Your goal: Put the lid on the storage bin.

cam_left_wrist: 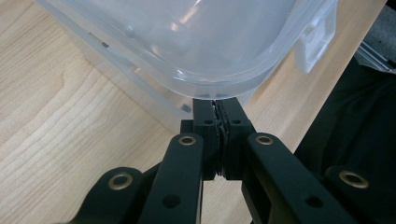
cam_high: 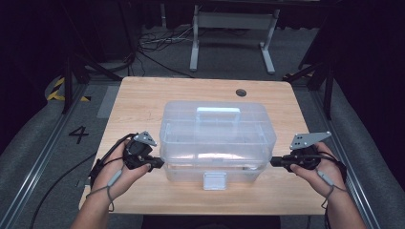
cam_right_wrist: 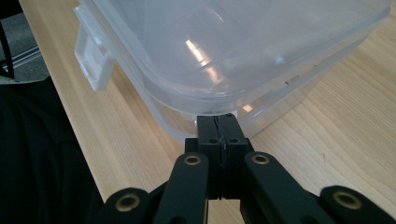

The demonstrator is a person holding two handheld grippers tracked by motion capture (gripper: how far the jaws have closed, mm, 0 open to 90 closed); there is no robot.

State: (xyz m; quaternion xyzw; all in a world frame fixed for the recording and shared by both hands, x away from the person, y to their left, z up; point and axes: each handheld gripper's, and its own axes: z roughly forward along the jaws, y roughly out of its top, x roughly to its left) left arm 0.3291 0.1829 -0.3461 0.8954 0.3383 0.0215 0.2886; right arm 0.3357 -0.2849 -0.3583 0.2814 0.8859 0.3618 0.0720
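Left gripper (cam_high: 157,164) sat at the left near corner of the clear plastic storage box (cam_high: 217,138), fingers (cam_left_wrist: 205,122) pressed together with nothing between them, tips tucked just under the overhanging lid rim (cam_left_wrist: 219,91) as seen in the left gripper view. The box stood near the middle of the wooden tabletop (cam_high: 138,95), lid on, with its white handle (cam_high: 218,112) lying flat on top and its front latch (cam_high: 214,181) facing the person. It looked empty, though the translucent walls blurred the inside. Right gripper (cam_high: 274,162) mirrored the left at the right near corner, fingers (cam_right_wrist: 208,128) likewise closed on nothing, tips touching the underside of the rim (cam_right_wrist: 212,108). Judgement: both sides appeared set to pry or lift by the rim rather than clamp it. Risks from here: the closed tips bear on a narrow curved lip of smooth plastic, so either could slip out if the push went outward instead of upward. Uneven lift between the two sides would tilt the box or skid it across the tabletop. If the latch is engaged, upward force could raise the whole box rather than the lid, then drop it.
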